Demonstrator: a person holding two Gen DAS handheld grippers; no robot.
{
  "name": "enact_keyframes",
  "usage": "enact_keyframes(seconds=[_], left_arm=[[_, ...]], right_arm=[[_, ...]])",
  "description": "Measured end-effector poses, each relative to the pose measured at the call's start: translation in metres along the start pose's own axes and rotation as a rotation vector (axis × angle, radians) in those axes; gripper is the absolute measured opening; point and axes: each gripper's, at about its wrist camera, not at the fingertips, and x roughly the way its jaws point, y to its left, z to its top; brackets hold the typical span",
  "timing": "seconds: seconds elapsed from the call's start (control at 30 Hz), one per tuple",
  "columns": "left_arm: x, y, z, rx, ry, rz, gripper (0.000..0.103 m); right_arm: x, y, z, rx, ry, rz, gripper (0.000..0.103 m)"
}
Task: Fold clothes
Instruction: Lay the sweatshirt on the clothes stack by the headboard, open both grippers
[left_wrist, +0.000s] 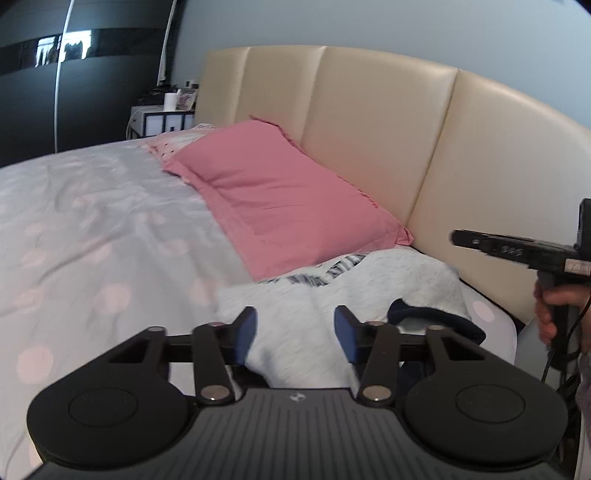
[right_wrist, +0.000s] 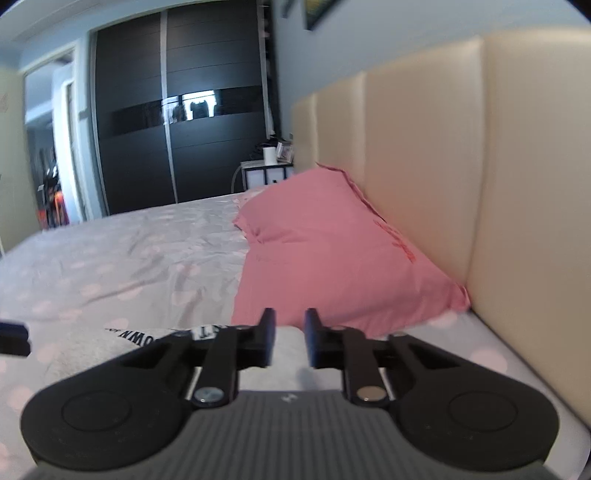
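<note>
A light grey sweatshirt (left_wrist: 317, 295) with a dark navy collar (left_wrist: 436, 317) and black lettering is seen lying on the bed (left_wrist: 92, 229), at the near end of the mattress just in front of the pink pillow (left_wrist: 280, 206). The pillow is propped against the cream padded headboard (left_wrist: 388, 125), and its near corner is touched by the garment's upper edge. The bed is covered by a pale grey sheet dotted with faded pink spots.

The left gripper (left_wrist: 295, 328) is held low over the sweatshirt with its blue-padded fingers (left_wrist: 246, 328) spread wide apart; grey fabric is visible between them, but nothing is clamped. Whether the pads rest on the cloth cannot be told.

The right gripper (right_wrist: 290, 334) is held above the garment's edge nearest the headboard, its fingers set to a narrow gap with nothing caught between them. In the left wrist view this tool (left_wrist: 517, 251) is seen at the far right, raised clear of the bed, its handle grasped by a hand (left_wrist: 554, 314).

A printed strip of lettering on the sweatshirt (right_wrist: 147, 338) is visible in the right wrist view, left of the gripper. A dark sliding wardrobe (right_wrist: 177, 110) and a white bedside unit (right_wrist: 266, 173) are seen beyond the bed.
</note>
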Motion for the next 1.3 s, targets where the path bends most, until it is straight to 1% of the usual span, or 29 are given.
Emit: enact_keyframes(seconds=[0.03,0.07,0.13,0.2,0.33,0.37,0.43,0.53,0.57,0.6,0.63,0.7,0.77,0.83,0.9,0.93,1.0,1.03,1.13,1.2,1.23,1.27,1.3], left_arm=[[0.007,-0.004,0.002,0.011,0.014,0.015,0.04],[0.014,-0.007,0.001,0.019,0.031,0.026,0.04],[0.032,-0.011,-0.003,0.027,0.077,0.045,0.037],[0.047,-0.006,-0.012,0.007,0.122,0.061,0.037],[0.068,0.01,-0.037,-0.036,0.211,0.063,0.038],[0.072,0.013,-0.042,-0.04,0.223,0.059,0.04],[0.078,0.019,-0.053,-0.045,0.236,0.046,0.042],[0.082,0.023,-0.059,-0.048,0.238,0.037,0.048],[0.083,0.024,-0.06,-0.049,0.238,0.034,0.052],[0.084,0.025,-0.061,-0.057,0.241,0.035,0.06],[0.084,0.027,-0.063,-0.073,0.247,0.033,0.062],[0.083,0.03,-0.064,-0.099,0.247,0.026,0.063],[0.079,0.025,-0.062,-0.074,0.234,0.039,0.062],[0.072,0.021,-0.059,-0.062,0.226,0.045,0.059],[0.062,0.021,-0.054,-0.071,0.215,0.035,0.056],[0.055,0.022,-0.052,-0.073,0.208,0.031,0.054],[0.039,0.023,-0.048,-0.056,0.198,0.042,0.053],[0.03,0.023,-0.045,-0.044,0.189,0.053,0.053],[-0.004,0.024,-0.036,-0.015,0.145,0.074,0.053],[-0.031,0.024,-0.03,0.005,0.113,0.087,0.054],[-0.045,0.025,-0.027,0.015,0.094,0.095,0.054],[-0.059,0.026,-0.025,0.02,0.074,0.105,0.055],[-0.074,0.027,-0.024,0.022,0.054,0.114,0.056]], right_arm=[[0.005,0.006,-0.001,-0.014,0.005,-0.004,0.016],[0.01,0.011,-0.003,-0.029,0.01,-0.007,0.012],[0.02,0.014,-0.013,-0.034,0.04,-0.047,0.008],[0.031,0.009,-0.027,-0.016,0.064,-0.078,0.008],[0.05,-0.007,-0.059,0.063,0.132,-0.068,0.006],[0.056,-0.009,-0.068,0.077,0.151,-0.057,0.005],[0.062,-0.014,-0.085,0.11,0.151,-0.058,0.002],[0.069,-0.024,-0.102,0.179,0.136,-0.058,0.001],[0.07,-0.026,-0.105,0.189,0.139,-0.058,0.001],[0.072,-0.028,-0.109,0.199,0.141,-0.058,0.001],[0.073,-0.029,-0.11,0.2,0.147,-0.064,0.001],[0.071,-0.03,-0.111,0.202,0.153,-0.076,0.001],[0.071,-0.026,-0.106,0.193,0.161,-0.093,0.002],[0.067,-0.019,-0.098,0.16,0.175,-0.126,0.002],[0.058,-0.012,-0.087,0.15,0.163,-0.153,0.007],[0.051,-0.01,-0.081,0.163,0.143,-0.16,0.01],[0.036,-0.006,-0.067,0.197,0.096,-0.159,0.029],[0.027,-0.001,-0.06,0.2,0.077,-0.147,0.041],[0.001,0.019,-0.035,0.194,0.024,-0.112,0.043],[-0.019,0.041,-0.017,0.176,-0.002,-0.094,0.049],[-0.03,0.055,-0.01,0.165,-0.013,-0.087,0.058],[-0.041,0.069,-0.002,0.154,-0.025,-0.079,0.065],[-0.052,0.082,0.006,0.144,-0.036,-0.072,0.067]])
